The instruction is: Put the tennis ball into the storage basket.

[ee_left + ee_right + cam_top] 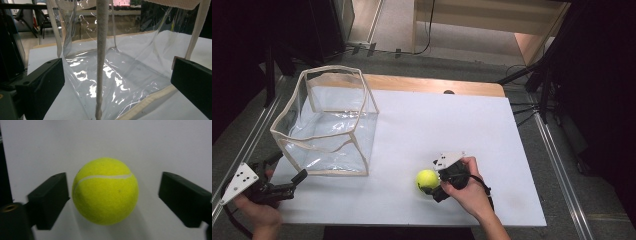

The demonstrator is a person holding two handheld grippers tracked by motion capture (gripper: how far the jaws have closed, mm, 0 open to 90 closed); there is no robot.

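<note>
Yellow-green tennis ball (pixel 427 179) is sitting on the white worktop (pixel 452 130) near its front edge, and we are bracketing it with the right claw (pixel 432 181): jaws spread, one nearly touching, the other apart, not gripping. We are holding the left claw (pixel 292 172) spread at the front-left corner, straddling a seam of the clear plastic bag (pixel 329 122).
</note>
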